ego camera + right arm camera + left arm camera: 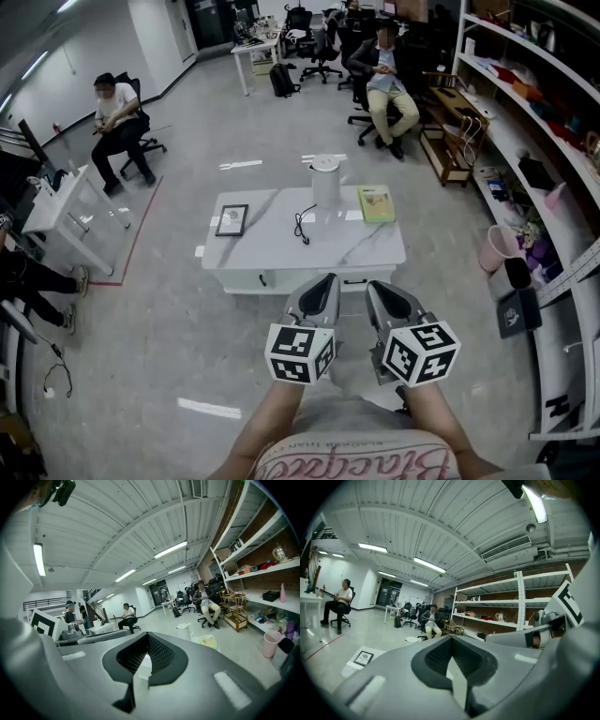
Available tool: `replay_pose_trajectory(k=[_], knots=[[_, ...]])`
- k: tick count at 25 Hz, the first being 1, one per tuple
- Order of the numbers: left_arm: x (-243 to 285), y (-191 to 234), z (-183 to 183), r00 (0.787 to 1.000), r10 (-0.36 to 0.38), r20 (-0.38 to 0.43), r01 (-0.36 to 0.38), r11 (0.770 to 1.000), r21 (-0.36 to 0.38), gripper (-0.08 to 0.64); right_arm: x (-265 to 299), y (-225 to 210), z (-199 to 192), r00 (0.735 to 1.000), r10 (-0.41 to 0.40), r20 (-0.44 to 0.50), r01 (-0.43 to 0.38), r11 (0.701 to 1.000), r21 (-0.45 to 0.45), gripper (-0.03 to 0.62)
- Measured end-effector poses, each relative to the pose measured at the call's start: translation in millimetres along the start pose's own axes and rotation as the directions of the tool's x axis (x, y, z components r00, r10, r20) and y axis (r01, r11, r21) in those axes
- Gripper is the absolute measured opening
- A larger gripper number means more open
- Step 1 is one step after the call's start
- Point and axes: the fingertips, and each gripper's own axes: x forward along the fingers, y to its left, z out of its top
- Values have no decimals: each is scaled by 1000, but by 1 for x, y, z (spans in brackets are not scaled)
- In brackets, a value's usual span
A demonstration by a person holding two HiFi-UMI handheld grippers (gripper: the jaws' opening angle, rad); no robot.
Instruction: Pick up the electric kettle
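Approach step, by judgement: the white cylindrical electric kettle (pixel 325 181) stands untouched on the white marble-topped low table (pixel 272 246), at twelve o'clock from both tools. The left gripper (pixel 319 289) and right gripper (pixel 384 294) are clenched on nothing, short of the table. The next move calls for closing in and parting the jaws.

**A:** Low white table (pixel 272 246) straight ahead, with a marble-look top, standing on the grey floor (pixel 187 309).

**B:** The electric kettle (pixel 325 180) stands upright on it, near the far edge and a touch right of centre.

**A:** A black cord (pixel 303 226) lies in a loose loop on the top — just in front of the kettle, slightly to its left.

**B:** Over on the left, a dark-framed card (pixel 232 219) lies flat. On the right a green booklet (pixel 376 203) lies flat too — just beside the kettle, well apart from the frame.
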Motion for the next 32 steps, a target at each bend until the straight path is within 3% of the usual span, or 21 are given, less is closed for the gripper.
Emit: replay_pose_trajectory(k=[9,20,32], knots=[[58,71,20,999,-25,-22,24,1000,-12,2,87,-17,34,999,-47,1,47,999,1,25],[108,108,15,999,-18,-31,16,999,-50,2,138,-48,43,998,-58,-23,58,998,1,25],[188,145,19,995,82,-52,-85,995,-51,2,210,-120,76,999,-15,-41,15,1000,2,24]])
